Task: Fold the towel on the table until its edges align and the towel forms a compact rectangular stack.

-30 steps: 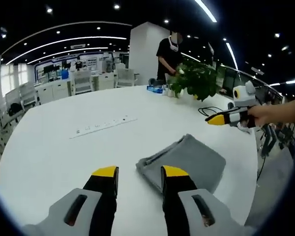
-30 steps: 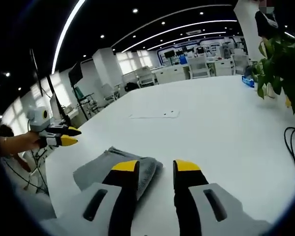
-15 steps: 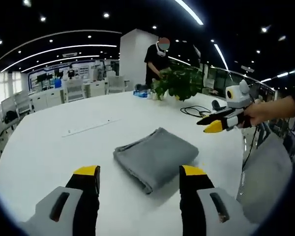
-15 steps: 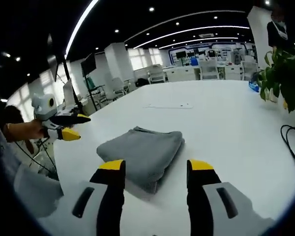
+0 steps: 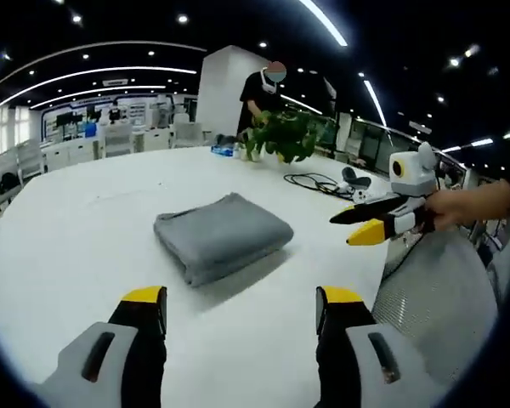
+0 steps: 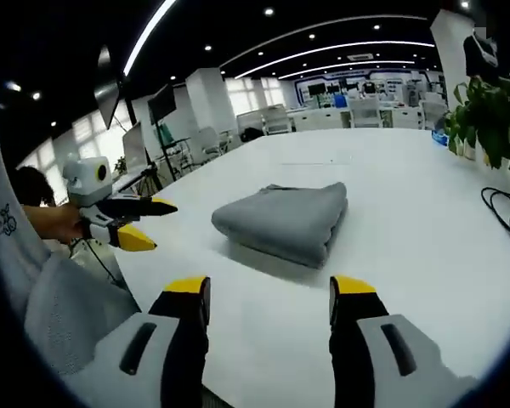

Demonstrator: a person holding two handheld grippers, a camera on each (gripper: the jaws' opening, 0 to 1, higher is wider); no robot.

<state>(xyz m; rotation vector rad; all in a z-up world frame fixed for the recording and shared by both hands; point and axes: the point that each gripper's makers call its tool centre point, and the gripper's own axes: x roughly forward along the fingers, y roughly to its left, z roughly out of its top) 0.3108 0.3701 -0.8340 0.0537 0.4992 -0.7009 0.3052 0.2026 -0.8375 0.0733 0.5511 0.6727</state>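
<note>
A grey towel (image 5: 222, 235) lies folded into a thick rectangular stack on the white table (image 5: 59, 229); it also lies mid-table in the right gripper view (image 6: 285, 219). My left gripper (image 5: 240, 299) is open, held back from the towel with nothing between its yellow-tipped fingers. My right gripper (image 6: 270, 290) is open too, well short of the towel. The right gripper (image 5: 368, 224) enters the left gripper view from the right, held by a hand. The left gripper (image 6: 136, 223) shows at the left of the right gripper view.
A leafy potted plant (image 5: 280, 136) stands at the far side of the table, with a person (image 5: 259, 89) behind it. Black cables (image 5: 314, 181) lie near the plant. The table edge (image 6: 144, 280) runs close under my right gripper. Desks and chairs fill the background.
Both grippers have pulled back from the towel and their jaws have spread wider. The folded towel lies farther from both cameras; the views have swung.
</note>
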